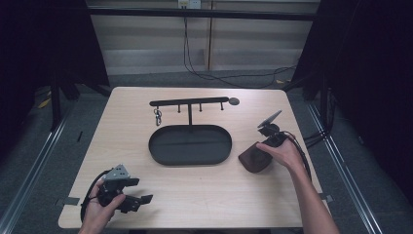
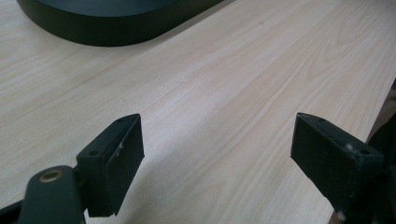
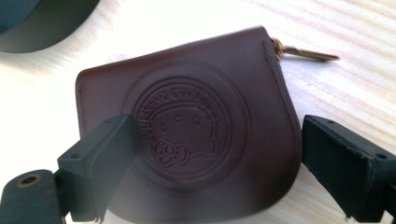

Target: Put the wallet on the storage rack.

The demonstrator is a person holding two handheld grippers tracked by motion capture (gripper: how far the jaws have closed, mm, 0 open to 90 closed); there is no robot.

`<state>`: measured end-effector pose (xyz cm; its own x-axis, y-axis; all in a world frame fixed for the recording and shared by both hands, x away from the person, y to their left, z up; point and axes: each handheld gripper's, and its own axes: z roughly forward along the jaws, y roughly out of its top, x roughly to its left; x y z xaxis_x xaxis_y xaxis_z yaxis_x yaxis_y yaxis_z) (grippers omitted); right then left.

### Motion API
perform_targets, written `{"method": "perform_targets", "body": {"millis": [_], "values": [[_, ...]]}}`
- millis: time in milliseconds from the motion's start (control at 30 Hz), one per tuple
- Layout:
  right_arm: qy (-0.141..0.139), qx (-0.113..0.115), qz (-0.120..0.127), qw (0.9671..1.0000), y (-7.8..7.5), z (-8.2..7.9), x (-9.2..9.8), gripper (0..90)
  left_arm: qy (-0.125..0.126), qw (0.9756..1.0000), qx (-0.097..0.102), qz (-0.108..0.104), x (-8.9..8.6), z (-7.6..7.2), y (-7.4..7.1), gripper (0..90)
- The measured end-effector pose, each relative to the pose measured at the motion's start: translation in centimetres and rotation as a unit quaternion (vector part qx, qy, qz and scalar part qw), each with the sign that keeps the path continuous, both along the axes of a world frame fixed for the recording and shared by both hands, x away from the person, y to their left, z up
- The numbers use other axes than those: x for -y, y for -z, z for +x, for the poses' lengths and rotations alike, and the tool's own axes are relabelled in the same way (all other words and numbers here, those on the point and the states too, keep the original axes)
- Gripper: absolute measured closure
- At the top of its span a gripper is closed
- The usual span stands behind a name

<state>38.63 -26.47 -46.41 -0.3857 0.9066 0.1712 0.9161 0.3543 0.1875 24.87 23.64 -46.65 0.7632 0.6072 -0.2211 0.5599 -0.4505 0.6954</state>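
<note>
A dark brown leather coin pouch (image 3: pixel 196 121) with an embossed round emblem and a gold zip pull (image 3: pixel 308 52) lies flat on the table, right of the tray (image 1: pixel 255 157). My right gripper (image 3: pixel 212 163) hangs just above it, open, its jaws either side of the pouch; from above, that gripper (image 1: pixel 269 140) sits at the pouch's far right edge. My left gripper (image 1: pixel 141 199) rests near the table's front left corner, open, and the left gripper view has bare wood between its jaws (image 2: pixel 217 163).
A black oval tray (image 1: pixel 190 145) lies at the table's centre, with a black T-shaped hanger stand (image 1: pixel 189 102) rising from its far side. A small keyring (image 1: pixel 158 116) hangs from the stand's left end. The wooden table (image 1: pixel 204 190) ends just before my hands.
</note>
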Motion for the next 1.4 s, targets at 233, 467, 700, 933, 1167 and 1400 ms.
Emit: {"method": "perform_targets", "body": {"millis": [233,467,700,933,1167,1400], "values": [[-0.006,0.008,0.004,0.9999,-0.1,-0.1,-0.3,11.8,0.005,1.0000,-0.001,0.004,0.3,0.0,0.0,17.1],[-0.004,-0.013,0.017,0.9998,0.5,0.2,-0.3,8.0,0.008,1.0000,-0.003,0.003,0.2,0.0,0.0,17.1],[0.001,-0.019,0.029,0.9994,0.4,0.2,-0.2,15.8,0.009,0.9999,-0.004,0.006,0.3,0.0,0.0,17.1],[0.022,-0.014,0.014,0.9996,-0.4,-0.1,-0.2,27.8,0.007,1.0000,-0.003,0.003,0.2,0.0,0.0,17.1],[0.037,-0.001,0.015,0.9992,-1.5,-0.8,0.6,47.4,0.010,0.9999,-0.003,0.007,0.3,0.0,0.0,17.1],[0.036,0.003,0.014,0.9992,-3.0,-1.2,0.8,61.5,0.007,1.0000,-0.003,0.005,0.2,0.0,0.0,17.1]]}}
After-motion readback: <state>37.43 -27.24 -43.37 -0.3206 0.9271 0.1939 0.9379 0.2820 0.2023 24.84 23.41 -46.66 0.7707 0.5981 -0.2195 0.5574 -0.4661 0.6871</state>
